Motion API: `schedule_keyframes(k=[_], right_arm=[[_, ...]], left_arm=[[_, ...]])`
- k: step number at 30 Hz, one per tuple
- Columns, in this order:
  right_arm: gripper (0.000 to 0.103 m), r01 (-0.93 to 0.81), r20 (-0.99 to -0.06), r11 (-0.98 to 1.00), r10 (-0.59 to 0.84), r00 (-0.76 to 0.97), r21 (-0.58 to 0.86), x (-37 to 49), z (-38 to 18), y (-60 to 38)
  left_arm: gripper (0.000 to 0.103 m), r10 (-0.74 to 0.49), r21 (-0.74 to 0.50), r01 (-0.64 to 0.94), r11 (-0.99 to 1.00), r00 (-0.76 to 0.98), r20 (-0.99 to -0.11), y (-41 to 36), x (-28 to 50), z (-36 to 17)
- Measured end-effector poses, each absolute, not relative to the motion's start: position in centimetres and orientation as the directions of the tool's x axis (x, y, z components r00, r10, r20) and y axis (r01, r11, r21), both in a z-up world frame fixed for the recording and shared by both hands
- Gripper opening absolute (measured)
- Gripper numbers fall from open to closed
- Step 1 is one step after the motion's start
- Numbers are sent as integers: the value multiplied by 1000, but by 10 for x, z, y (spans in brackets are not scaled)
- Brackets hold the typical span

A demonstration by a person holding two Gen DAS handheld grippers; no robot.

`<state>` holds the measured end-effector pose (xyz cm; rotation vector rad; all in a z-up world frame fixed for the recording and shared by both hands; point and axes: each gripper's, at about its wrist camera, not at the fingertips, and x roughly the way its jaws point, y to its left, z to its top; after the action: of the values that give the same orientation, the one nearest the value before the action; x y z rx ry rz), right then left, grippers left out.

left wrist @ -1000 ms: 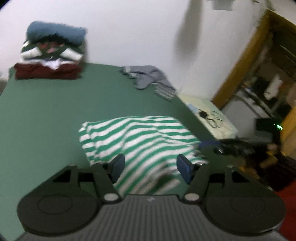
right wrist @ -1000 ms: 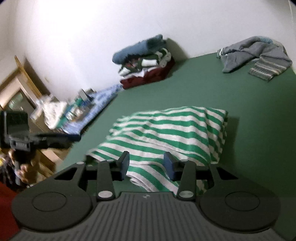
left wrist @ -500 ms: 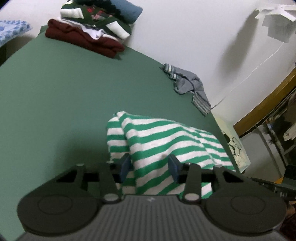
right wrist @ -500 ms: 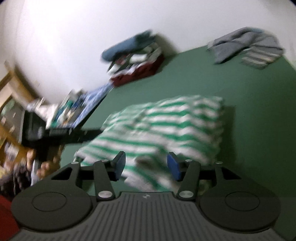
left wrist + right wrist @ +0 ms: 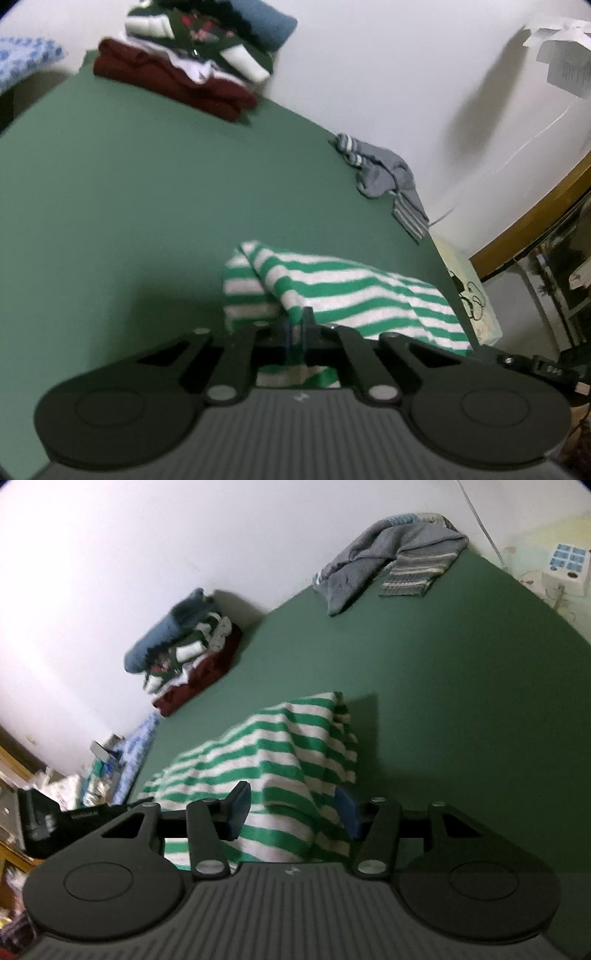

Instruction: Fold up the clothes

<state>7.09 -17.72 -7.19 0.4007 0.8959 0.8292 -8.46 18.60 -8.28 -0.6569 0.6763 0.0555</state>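
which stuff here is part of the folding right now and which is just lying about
In the job:
- striped shirt
- left tool, shut on the shirt
- right tool, open around a fold of it

Lying about:
- folded stack
- grey sweater
- white box

1. The left gripper [image 5: 297, 334] has black linkage arms, round black housings, silver pivot screws and blue pads.
2. The right gripper [image 5: 293, 814] looks alike, with a ribbed grey body.

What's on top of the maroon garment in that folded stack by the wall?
On the maroon garment lie white cloth, a dark green-and-white piece and a blue roll on top. Anything between the layers is covered.
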Motion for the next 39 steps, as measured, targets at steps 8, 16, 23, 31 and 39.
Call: schedule_keyframes(k=[8, 16, 23, 31, 39], right_arm=[[55, -525, -527, 650, 757, 386, 549, 68, -61, -167], [51, -445, -554, 712, 702, 447, 543, 90, -71, -166], [34, -378, -543, 676, 735, 406, 633, 117, -81, -156], [5, -427, -526, 654, 756, 389, 625, 128, -72, -143], [22, -424, -547, 675, 738, 395, 605, 133, -70, -153]], left_arm=[[0, -143, -482, -253, 839, 752, -644, 189, -81, -88], [8, -62, -399, -274, 875, 754, -653, 193, -93, -66], [10, -96, -397, -174, 901, 814, -573, 178, -111, -22], [30, -281, -416, -17, 909, 712, -644, 117, -85, -57], [32, -256, -375, -18, 927, 703, -664, 122, -98, -53]])
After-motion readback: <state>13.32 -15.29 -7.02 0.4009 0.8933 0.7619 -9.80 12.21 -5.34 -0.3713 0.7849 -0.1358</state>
